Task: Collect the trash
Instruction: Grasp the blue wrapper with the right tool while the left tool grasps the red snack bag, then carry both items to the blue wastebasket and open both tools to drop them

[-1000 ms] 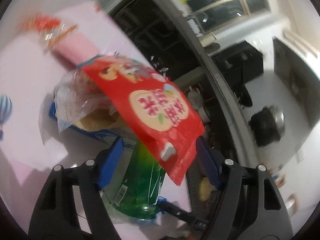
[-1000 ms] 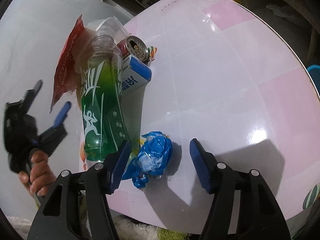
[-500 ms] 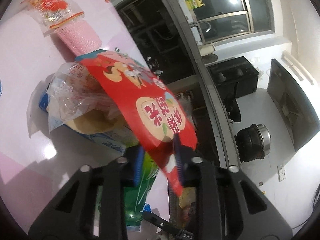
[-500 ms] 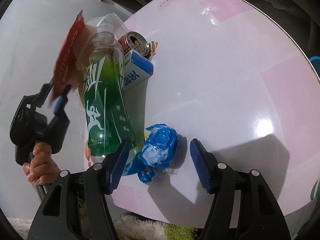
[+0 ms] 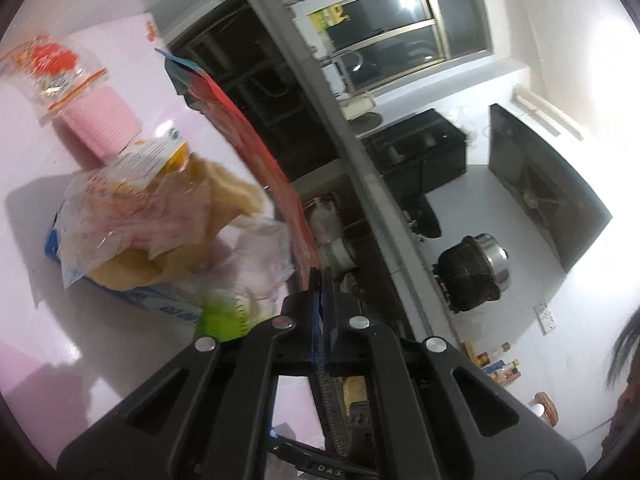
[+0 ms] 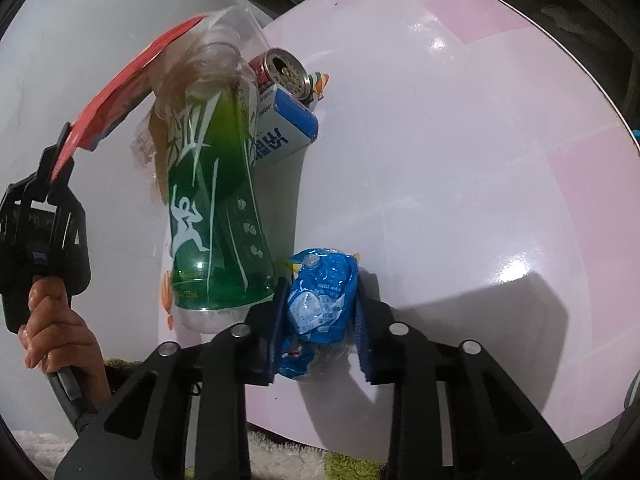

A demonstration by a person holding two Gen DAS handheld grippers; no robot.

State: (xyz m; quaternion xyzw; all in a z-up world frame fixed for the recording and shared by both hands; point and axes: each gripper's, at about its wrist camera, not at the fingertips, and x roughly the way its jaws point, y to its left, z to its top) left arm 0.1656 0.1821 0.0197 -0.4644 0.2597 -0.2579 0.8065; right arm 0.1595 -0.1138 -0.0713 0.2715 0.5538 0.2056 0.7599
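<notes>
Two grips made, pick-up step: left gripper clamped on red snack wrapper at frame centre, right gripper just closed onto crumpled blue wrapper lower centre on table; next, lifting both clear.

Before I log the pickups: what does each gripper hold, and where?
Left gripper: flat red snack wrapper, pinched at its bottom edge. Right gripper: crumpled blue plastic wrapper, squeezed across its middle.

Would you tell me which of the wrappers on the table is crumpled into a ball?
The blue plastic wrapper, squeezed between the right gripper's pads. The red snack wrapper in the left gripper is flat.
</notes>
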